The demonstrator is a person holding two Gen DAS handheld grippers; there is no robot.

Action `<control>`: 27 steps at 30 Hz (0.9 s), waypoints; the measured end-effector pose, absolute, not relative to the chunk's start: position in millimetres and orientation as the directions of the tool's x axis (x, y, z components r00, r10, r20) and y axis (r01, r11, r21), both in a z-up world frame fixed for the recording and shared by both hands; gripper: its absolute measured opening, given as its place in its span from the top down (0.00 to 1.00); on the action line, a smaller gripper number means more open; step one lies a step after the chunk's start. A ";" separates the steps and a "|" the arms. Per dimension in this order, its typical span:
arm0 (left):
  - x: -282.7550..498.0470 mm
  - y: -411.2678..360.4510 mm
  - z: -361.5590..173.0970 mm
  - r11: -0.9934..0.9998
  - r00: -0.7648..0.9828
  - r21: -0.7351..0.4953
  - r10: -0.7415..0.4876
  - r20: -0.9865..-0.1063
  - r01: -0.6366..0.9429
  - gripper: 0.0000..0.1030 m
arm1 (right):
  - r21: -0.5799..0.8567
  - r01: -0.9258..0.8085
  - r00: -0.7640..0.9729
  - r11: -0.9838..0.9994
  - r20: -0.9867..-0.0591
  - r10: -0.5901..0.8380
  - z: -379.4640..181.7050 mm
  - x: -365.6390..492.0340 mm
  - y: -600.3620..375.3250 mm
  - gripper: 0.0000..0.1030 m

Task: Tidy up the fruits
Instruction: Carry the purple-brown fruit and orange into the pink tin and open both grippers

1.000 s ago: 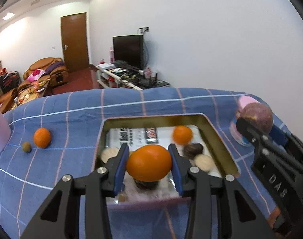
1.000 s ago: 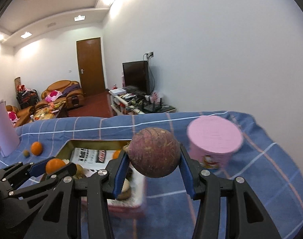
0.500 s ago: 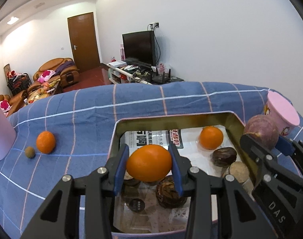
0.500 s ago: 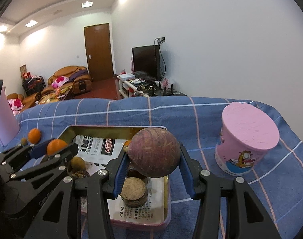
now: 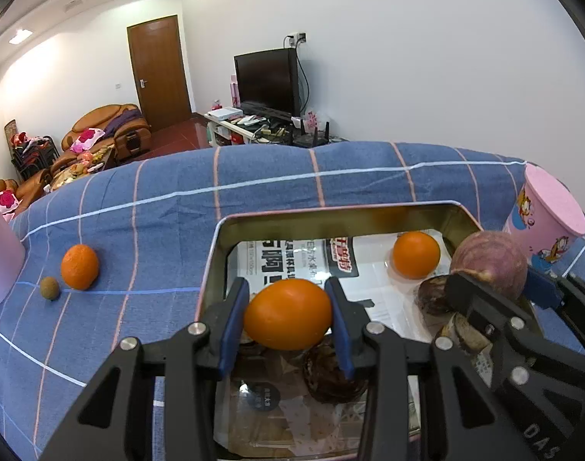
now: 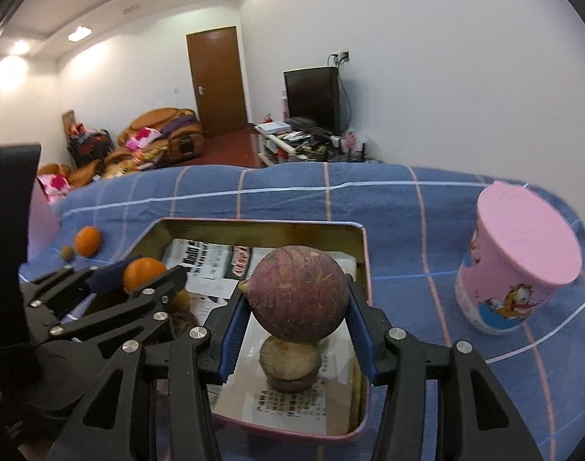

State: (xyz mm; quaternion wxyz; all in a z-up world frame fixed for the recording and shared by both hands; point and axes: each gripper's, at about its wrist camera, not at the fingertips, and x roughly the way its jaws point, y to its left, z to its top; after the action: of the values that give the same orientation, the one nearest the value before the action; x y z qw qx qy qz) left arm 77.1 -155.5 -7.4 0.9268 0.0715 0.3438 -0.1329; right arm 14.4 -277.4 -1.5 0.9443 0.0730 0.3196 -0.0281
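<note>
Left wrist view, from the left edge: a small brown fruit [image 5: 49, 288] lies on the blue checked cloth [image 5: 158, 215] that covers the surface, just beside a loose orange [image 5: 80, 267]. Further right, the left claw [image 5: 288, 317] holds a large orange [image 5: 287, 314] between its blue pads, above the near part of a metal tin [image 5: 330, 215] lined with printed paper. Inside the tin, a small orange [image 5: 416, 254] sits near the far right corner, and several dark brown fruits [image 5: 432, 299] lie along the right side and under the held orange. Right of that, the right claw [image 5: 499, 280] grips a purple round fruit [image 5: 488, 263] over the tin's right edge. A pink cup [image 5: 546, 219] stands on the cloth beyond the tin.

Right wrist view, again from the left: the same pair of loose fruits lies far left, then the left claw [image 6: 138, 274] with its orange over the tin's left part. In the middle the purple round fruit [image 6: 298, 294] is clamped between the right claw's pads [image 6: 231, 330], directly above a pale brown fruit [image 6: 290, 361] on the paper. The pink cup [image 6: 519, 261] stands upright at the right, apart from the tin [image 6: 363, 253].
</note>
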 end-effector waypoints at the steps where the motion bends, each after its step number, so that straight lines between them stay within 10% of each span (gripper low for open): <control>1: 77.3 -155.4 -7.3 0.954 0.728 0.041 -0.197 -0.656 0.295 0.59 | 0.142 0.092 0.796 0.986 -0.605 0.012 -1.6 13.4 -279.7 0.50; 12: 77.0 -154.8 -8.0 0.956 0.733 0.042 -0.193 -0.653 0.290 0.56 | 0.160 0.090 0.828 0.983 -0.561 0.016 6.4 4.4 -279.6 0.46; 15: 72.2 -153.2 -7.2 0.958 0.744 0.046 -0.190 -0.640 0.284 0.37 | 0.141 0.109 0.854 0.984 -0.520 -0.020 14.6 -3.2 -279.2 0.23; 22: 57.5 -150.1 -0.3 0.967 0.798 0.072 -0.158 -0.581 0.245 0.02 | 0.107 0.160 0.864 0.981 -0.496 -0.087 21.8 -9.0 -280.8 0.22; 27: 52.3 -137.6 1.8 0.980 0.818 0.070 -0.116 -0.564 0.188 0.01 | 0.099 0.204 0.864 0.974 -0.485 -0.131 22.6 -13.5 -282.2 0.22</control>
State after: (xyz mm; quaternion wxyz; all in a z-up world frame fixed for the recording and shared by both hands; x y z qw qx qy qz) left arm 52.3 -137.6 1.8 0.9513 0.0613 0.2913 -0.0799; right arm -13.5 -282.2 22.6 0.9627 0.0736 0.2454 -0.0870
